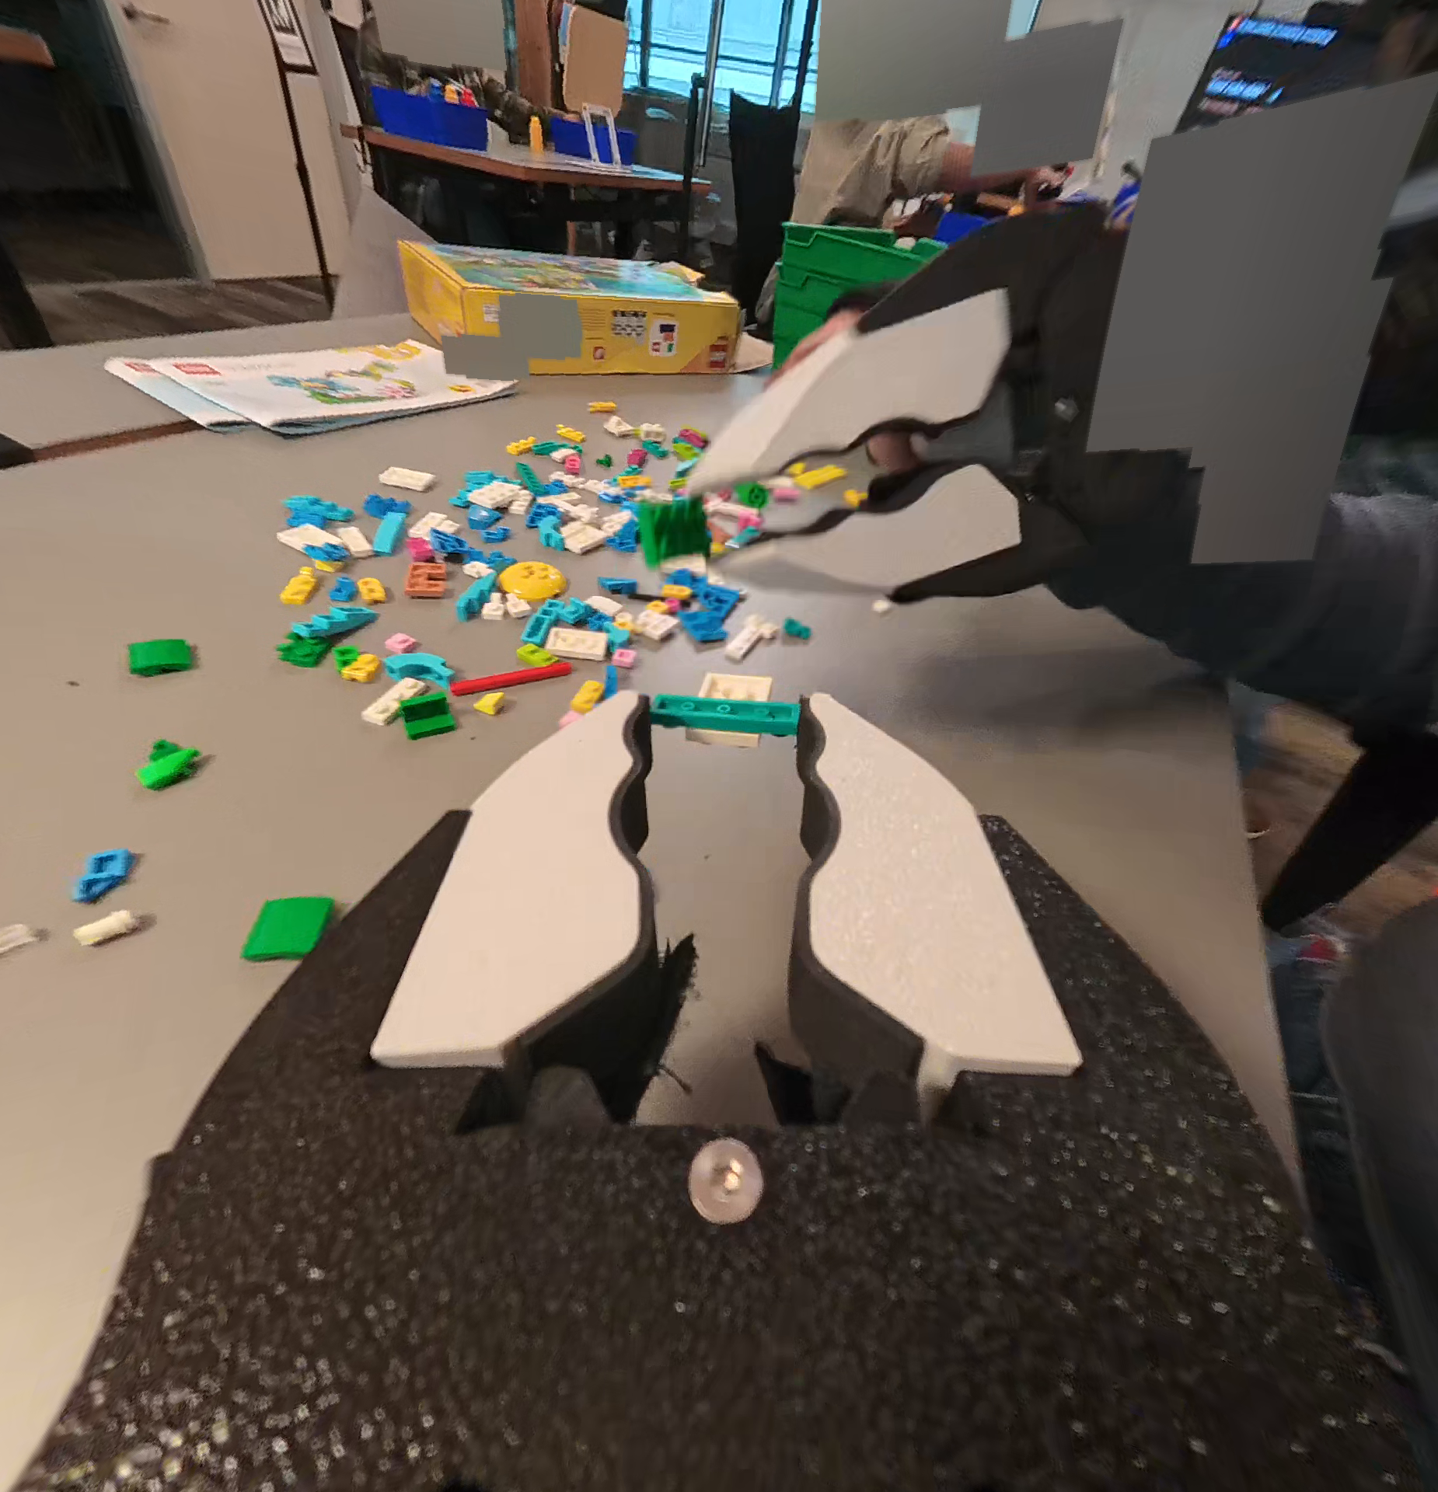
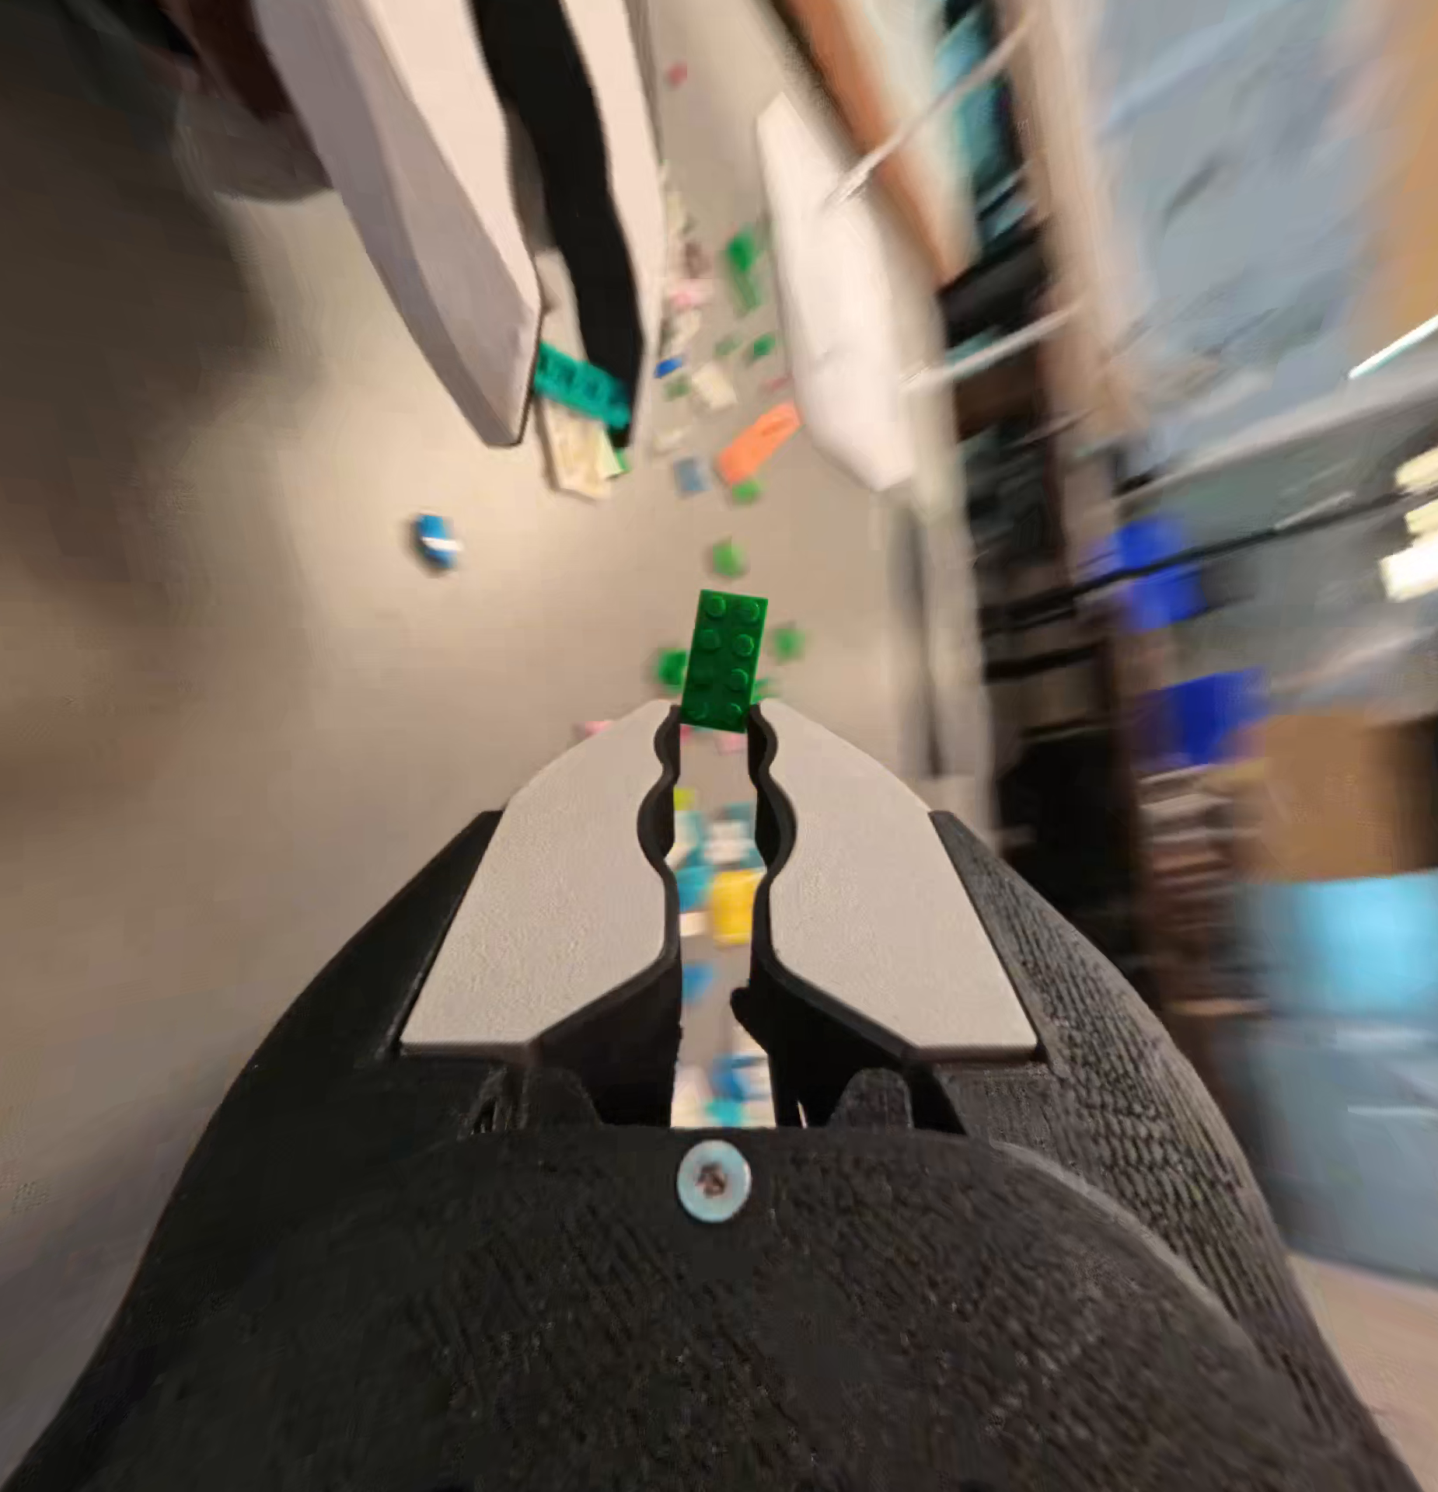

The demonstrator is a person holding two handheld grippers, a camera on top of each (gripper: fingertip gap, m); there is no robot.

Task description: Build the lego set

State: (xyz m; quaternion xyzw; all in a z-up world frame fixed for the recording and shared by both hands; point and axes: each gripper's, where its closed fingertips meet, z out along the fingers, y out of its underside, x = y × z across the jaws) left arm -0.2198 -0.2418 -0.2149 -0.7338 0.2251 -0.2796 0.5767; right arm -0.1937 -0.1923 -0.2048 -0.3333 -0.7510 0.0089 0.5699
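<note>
My left gripper (image 1: 724,714) is shut on a teal plate (image 1: 724,715), held crosswise between its fingertips just above the grey table (image 1: 982,710), with a white piece (image 1: 732,710) attached under it. My right gripper (image 2: 714,714) is shut on a green 2x4 plate (image 2: 724,662), which sticks out past the fingertips. In the left wrist view the right gripper (image 1: 704,529) hangs over the loose brick pile (image 1: 530,557) with the green plate (image 1: 672,529). The right wrist view is motion-blurred and shows the left gripper (image 2: 578,387) with the teal plate (image 2: 580,383) ahead.
A yellow set box (image 1: 570,307) and instruction booklets (image 1: 312,383) lie at the table's far side, with green bins (image 1: 845,274) behind. Stray green pieces (image 1: 160,655), a blue piece (image 1: 102,873) and a red rod (image 1: 510,678) lie left of the grippers. The table's right edge is close. The left gripper's tips are roughly 6 centimeters from the right gripper's.
</note>
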